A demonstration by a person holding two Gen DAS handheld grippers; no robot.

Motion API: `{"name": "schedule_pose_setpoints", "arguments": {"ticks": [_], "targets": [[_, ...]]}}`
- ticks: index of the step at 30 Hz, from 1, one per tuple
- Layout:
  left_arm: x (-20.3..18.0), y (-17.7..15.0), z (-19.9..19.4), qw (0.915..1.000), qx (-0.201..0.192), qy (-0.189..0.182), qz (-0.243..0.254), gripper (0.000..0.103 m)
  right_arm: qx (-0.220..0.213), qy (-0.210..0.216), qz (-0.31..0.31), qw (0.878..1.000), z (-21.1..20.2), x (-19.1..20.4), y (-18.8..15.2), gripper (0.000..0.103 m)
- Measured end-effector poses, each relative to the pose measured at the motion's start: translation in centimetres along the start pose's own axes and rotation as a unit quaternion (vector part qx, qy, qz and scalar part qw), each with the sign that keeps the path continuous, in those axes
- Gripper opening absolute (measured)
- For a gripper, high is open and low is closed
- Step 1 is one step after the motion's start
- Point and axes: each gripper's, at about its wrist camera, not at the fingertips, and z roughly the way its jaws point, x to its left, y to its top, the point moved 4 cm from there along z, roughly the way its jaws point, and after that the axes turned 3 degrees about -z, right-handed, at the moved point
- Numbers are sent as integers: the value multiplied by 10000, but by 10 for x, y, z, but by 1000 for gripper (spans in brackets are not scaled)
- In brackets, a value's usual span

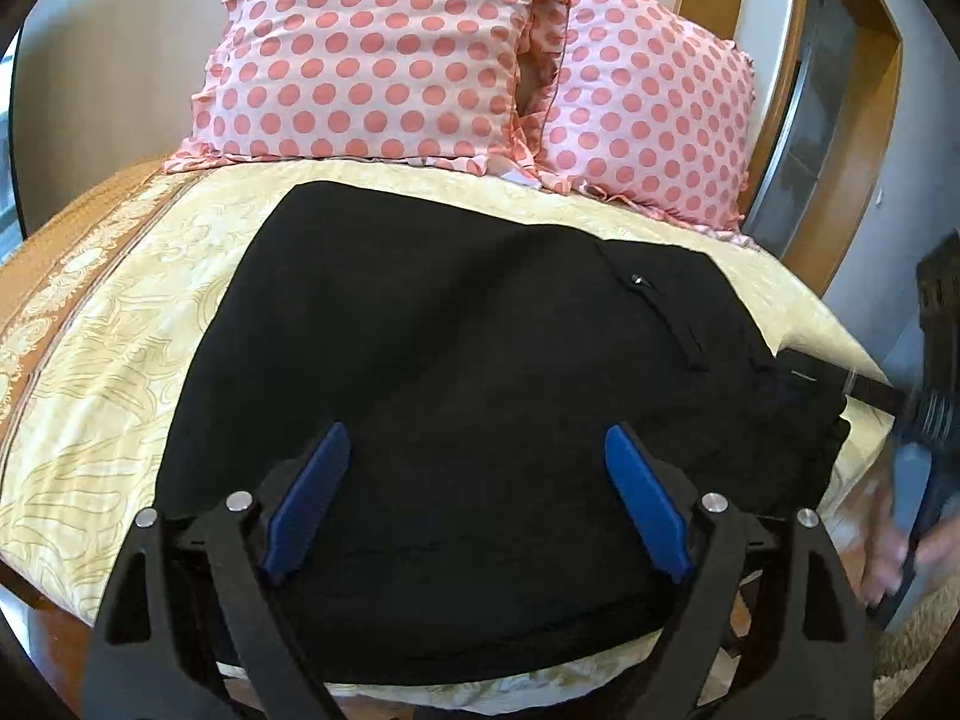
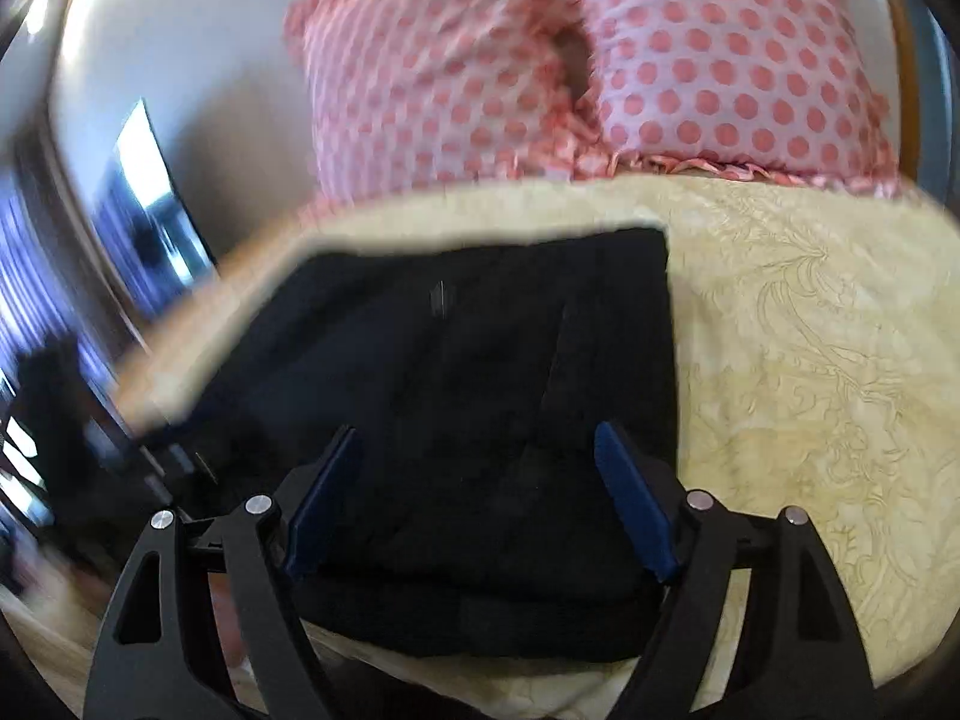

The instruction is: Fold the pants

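Observation:
Black pants (image 1: 456, 348) lie folded into a thick rectangle on a cream patterned bedspread (image 1: 120, 324). A zip pocket shows on their right part. My left gripper (image 1: 477, 444) is open above the near edge of the pants, blue pads spread wide, holding nothing. My right gripper (image 2: 477, 444) is open too, over the near edge of the same pants (image 2: 480, 360); its view is blurred by motion. The right gripper and the hand that holds it also show blurred at the right edge of the left wrist view (image 1: 924, 420).
Two pink polka-dot pillows (image 1: 384, 54) lean against the wall at the head of the bed. A wooden frame (image 1: 864, 120) stands at the right. The bedspread (image 2: 810, 360) is bare to the right of the pants. The bed's near edge is just below the grippers.

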Motion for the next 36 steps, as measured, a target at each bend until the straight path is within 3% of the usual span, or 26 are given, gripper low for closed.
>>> {"name": "schedule_pose_setpoints", "arguments": {"ticks": [2, 5, 10, 12, 17, 19, 20, 23, 26, 28, 30, 32, 34, 36], "targets": [[5, 2, 0, 9997, -14, -202, -139, 90, 66, 129, 739, 9972, 0, -29, 15, 81], [10, 5, -2, 9985, -15, -457, -298, 91, 436, 16, 1059, 9934, 20, -51, 22, 80], [8, 4, -1, 9987, -60, -450, -215, 91, 724, 20, 935, 9930, 42, -56, 17, 67], [6, 4, 0, 9989, -74, -425, -172, 92, 797, 60, 843, 9932, 43, -53, 16, 55], [4, 4, 1, 9988, -65, -452, -196, 94, 782, 162, 761, 9939, 46, -53, 15, 55], [3, 4, 1, 9988, -69, -438, -185, 95, 776, 188, 726, 9942, 49, -53, 16, 46], [2, 3, 2, 9990, -72, -419, -169, 95, 753, 260, 633, 9948, 48, -48, 16, 36], [2, 3, 2, 9991, -73, -402, -150, 97, 609, 29, 50, 9981, 41, -30, 18, 28], [1, 2, 2, 9991, -73, -388, -146, 99, 589, -163, -257, 9978, 40, -22, 18, 28], [0, 2, 2, 9992, -73, -369, -105, 99, 731, 63, 290, 9969, 44, -39, 17, 33], [0, 3, 0, 9993, -32, -364, -98, 99, 834, 204, 759, 9934, 49, -54, 16, 46], [3, 8, -5, 9986, 49, -489, -174, 94, 831, 282, 812, 9928, 50, -56, 16, 46], [15, 22, -18, 9979, -69, -536, -359, 94, 809, 260, 593, 9946, 52, -49, 17, 43], [33, 37, -28, 9973, -239, -433, -550, 94, 725, 344, 360, 9961, 49, -40, 20, 27]]}}
